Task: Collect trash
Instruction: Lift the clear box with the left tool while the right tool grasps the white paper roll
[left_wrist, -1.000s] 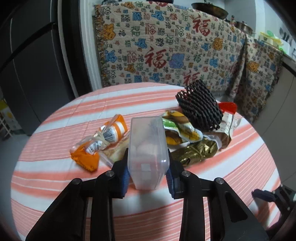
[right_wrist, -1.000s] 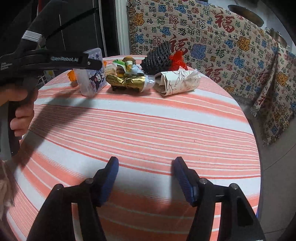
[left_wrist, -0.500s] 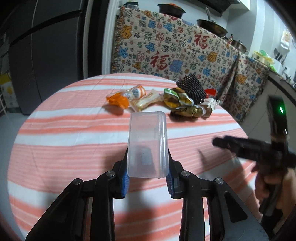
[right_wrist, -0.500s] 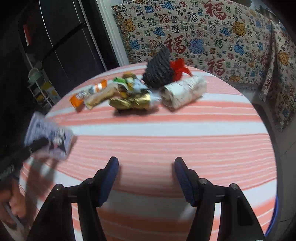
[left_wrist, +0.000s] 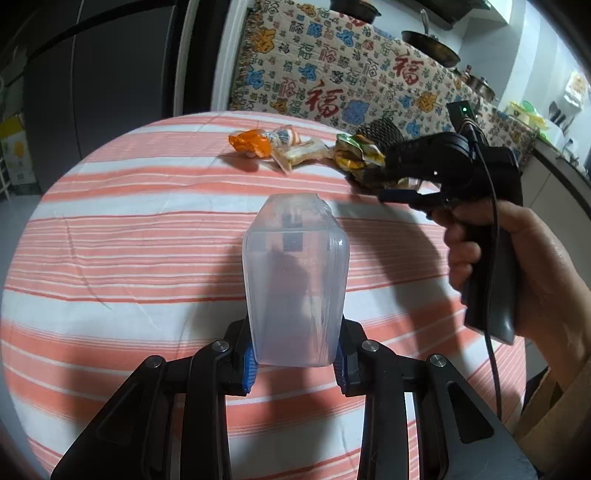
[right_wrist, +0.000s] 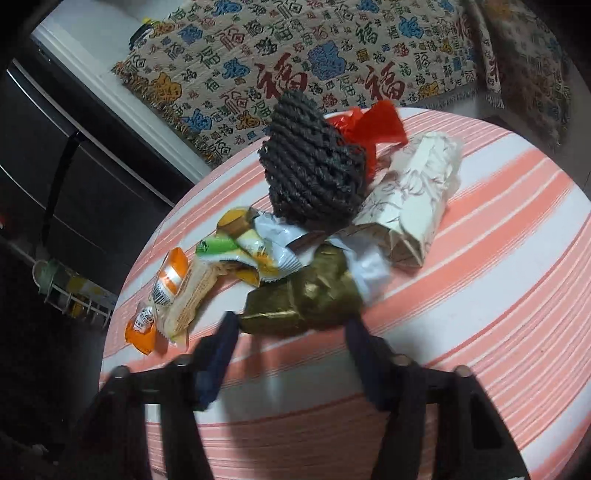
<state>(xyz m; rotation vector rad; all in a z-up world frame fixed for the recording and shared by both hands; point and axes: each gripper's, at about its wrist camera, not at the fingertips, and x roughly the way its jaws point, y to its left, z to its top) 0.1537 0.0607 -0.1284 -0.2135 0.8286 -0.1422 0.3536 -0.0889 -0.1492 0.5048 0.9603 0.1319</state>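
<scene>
My left gripper (left_wrist: 295, 369) is shut on a clear plastic box (left_wrist: 295, 280) and holds it over the near part of the striped table (left_wrist: 129, 258). A heap of trash lies at the far side: an orange wrapper (left_wrist: 249, 143), a beige wrapper (left_wrist: 301, 153) and a green-yellow wrapper (left_wrist: 356, 155). My right gripper (right_wrist: 291, 336) is open, its fingertips on either side of a gold foil wrapper (right_wrist: 306, 299). Behind that lie a black foam net (right_wrist: 314, 173), a red wrapper (right_wrist: 373, 125) and a white paper roll (right_wrist: 417, 206). The right gripper also shows in the left wrist view (left_wrist: 399, 184).
A patterned cloth (left_wrist: 332, 85) covers the furniture behind the table. A dark fridge (left_wrist: 110, 66) stands at the left. Pans (left_wrist: 430, 44) sit on the counter at the back right. A small rack (right_wrist: 70, 295) stands on the floor by the table's edge (right_wrist: 110, 347).
My left gripper has pulled back from the heap with the clear box. My right gripper has moved forward across the table to the gold foil wrapper.
</scene>
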